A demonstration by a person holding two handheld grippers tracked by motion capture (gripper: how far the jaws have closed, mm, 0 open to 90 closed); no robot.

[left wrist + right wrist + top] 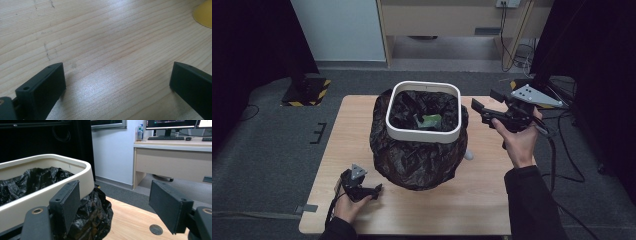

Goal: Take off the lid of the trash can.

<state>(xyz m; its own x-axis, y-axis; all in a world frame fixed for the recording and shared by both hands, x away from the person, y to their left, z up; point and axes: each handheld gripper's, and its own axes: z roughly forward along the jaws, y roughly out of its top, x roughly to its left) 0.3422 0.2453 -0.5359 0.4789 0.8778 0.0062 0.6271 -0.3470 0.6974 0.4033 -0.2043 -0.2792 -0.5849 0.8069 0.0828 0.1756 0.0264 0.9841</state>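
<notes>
- My right tongs point(486, 106) hung open just beside the bin point(424, 134), gripping nothing.
- Left tongs point(117, 82) sat open, low over the bench point(100, 37).

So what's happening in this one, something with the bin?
A person holds a two-jaw gripper in each hand at a light wooden table. A white square-rimmed bin lined with a crumpled black plastic bag stands mid-table, something green inside. The right gripper is raised beside the rim, jaws open and empty. The left gripper sits low over the table, also open, holding nothing.
</notes>
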